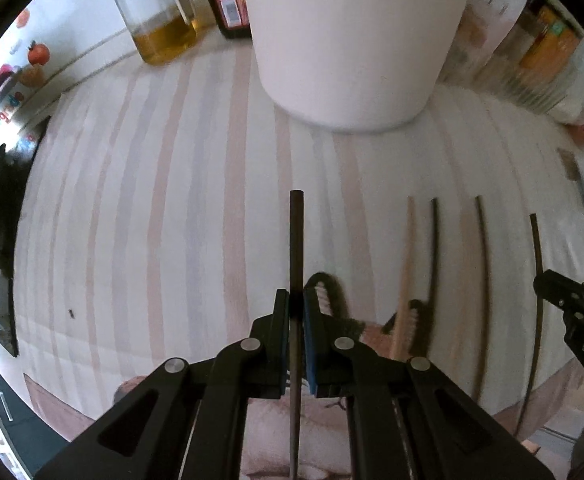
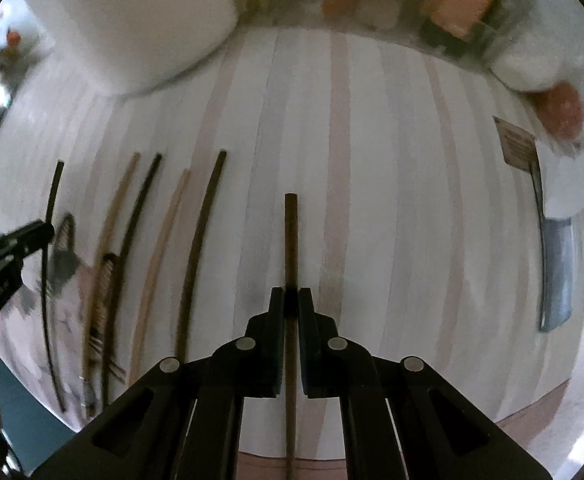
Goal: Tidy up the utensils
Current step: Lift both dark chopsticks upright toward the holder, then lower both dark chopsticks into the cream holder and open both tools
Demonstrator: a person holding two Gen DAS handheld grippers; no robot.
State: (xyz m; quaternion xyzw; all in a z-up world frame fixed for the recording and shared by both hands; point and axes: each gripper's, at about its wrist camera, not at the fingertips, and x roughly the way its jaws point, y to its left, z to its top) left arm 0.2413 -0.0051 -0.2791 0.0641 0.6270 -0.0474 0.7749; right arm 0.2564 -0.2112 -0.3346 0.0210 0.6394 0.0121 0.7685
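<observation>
The left gripper (image 1: 296, 304) has its jaws clamped on a thin dark chopstick (image 1: 296, 240); the right gripper (image 2: 291, 300) pinches another dark stick (image 2: 291, 240). Bare striped cloth (image 1: 152, 200) lies ahead of both on the table. More chopsticks (image 2: 148, 240), pale and dark, lie between the grippers. A smooth white container (image 1: 348, 40) stands beyond, flanked by an oil bottle (image 1: 160, 12).

From my end the cloth (image 1: 172, 200) is white with pale pink and grey stripes. Big container (image 1: 352, 40) is plain white. Both grippers are black, and my left gripper (image 1: 297, 304) has blue pads. The chopsticks are mostly dark brown, with a couple light tan ones (image 2: 160, 264).
</observation>
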